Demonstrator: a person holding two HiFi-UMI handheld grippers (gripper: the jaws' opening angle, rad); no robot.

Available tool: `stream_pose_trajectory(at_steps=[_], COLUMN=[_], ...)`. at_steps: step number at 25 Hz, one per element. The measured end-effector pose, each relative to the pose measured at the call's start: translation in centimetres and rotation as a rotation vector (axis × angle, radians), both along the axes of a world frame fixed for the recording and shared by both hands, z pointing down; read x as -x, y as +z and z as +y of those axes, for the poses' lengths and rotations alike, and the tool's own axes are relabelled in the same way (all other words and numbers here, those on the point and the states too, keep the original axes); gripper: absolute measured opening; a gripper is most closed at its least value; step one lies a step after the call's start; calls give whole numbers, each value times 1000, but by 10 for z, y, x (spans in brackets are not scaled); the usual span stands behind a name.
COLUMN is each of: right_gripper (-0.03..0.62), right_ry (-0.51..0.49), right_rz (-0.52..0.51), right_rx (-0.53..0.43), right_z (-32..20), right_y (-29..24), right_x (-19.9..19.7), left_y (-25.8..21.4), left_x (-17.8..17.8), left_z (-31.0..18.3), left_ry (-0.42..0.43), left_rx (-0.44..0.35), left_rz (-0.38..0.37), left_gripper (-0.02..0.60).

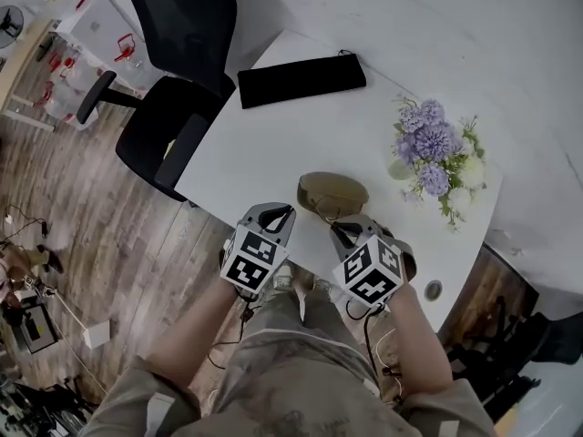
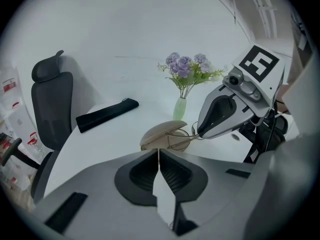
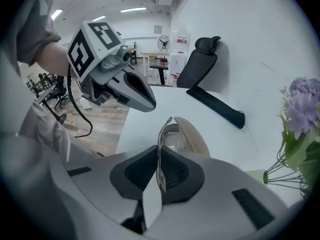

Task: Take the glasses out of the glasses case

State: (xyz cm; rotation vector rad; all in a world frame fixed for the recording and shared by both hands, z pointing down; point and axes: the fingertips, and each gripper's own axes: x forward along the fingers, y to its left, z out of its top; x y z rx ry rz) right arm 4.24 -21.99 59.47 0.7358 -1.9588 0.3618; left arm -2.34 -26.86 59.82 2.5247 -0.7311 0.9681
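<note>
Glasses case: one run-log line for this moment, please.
glasses case: open, on table | glasses: temple pinched by right gripper, over case | left gripper: jaws shut, empty

1. We found the open tan oval glasses case (image 1: 332, 192) near the front edge of the white table (image 1: 273, 126), with the thin wire-framed glasses (image 3: 160, 154) at its near side.
2. The long black fabric pouch (image 1: 301, 80) lay behind the case, and the vase of purple flowers (image 1: 435, 153) stood to its right.
3. The black office chair (image 1: 173, 71) stood left of the table.

Bare table (image 1: 255, 144) left of glasses case (image 1: 332, 192), flowers (image 1: 435, 148) close at right
</note>
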Motion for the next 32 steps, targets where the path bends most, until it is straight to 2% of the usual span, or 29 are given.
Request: stream_pose_trajectory(at_steps=[7,13,18,28,32], right_gripper=[43,43,43,43,43], right_ry=[42,59,48,27,73], right_rz=[-60,-136,-175,-290,-385], right_rx=[-94,-248,-399,-669,-764], right_z=[2,0,3,14,20], right_y=[-59,-132,-200,-308,-340], right_x=[-8,-8,-9,-9,-14], left_y=[-50,-105,-164,-269,-304], left_x=[6,13,18,8,2], left_z=[12,11,5,15,26], left_ry=[-42,-98,-126,-84,-55], left_rx=[-66,-130,-233,-450,-526], left_rz=[32,95,146,212,240], left_gripper=[25,24,25,24,25])
